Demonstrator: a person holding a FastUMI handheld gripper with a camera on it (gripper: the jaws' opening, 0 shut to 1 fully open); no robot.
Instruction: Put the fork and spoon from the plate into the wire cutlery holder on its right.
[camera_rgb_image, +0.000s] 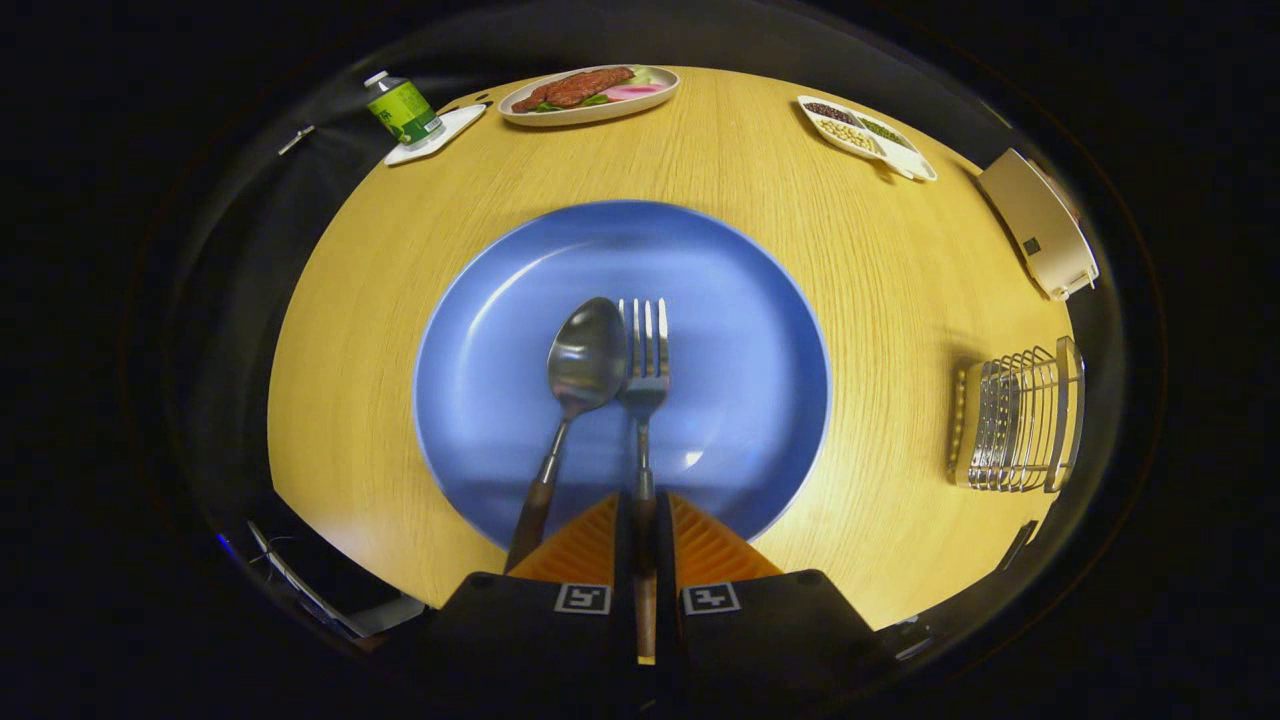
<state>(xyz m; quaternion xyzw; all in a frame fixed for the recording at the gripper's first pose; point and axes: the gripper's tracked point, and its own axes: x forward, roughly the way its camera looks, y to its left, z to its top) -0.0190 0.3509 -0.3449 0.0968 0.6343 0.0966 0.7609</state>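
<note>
Gripper view: gripper (644, 520) clamped on fork (644, 370) handle over blue plate (760, 300). Spoon (585, 355) just left, touching the fork. Wire cutlery holder (1015, 420) sits right.

— What's carrying everything?
— 1 round wooden table (760, 190), light grain. Ahead of my fingers (700, 545), which sit closed around the fork's handle: blue plate (760, 330), flat on it.
— Right side?
— Wire cutlery holder (1018, 420), well apart from the plate. Beyond it, a cream box (1035, 220) at the table's edge.
— Far side?
— 1 white divided dish (868, 138) with beans, 1 oval food plate (590, 95), and 1 small white tray (436, 135) with a green-labelled bottle on it.
</note>
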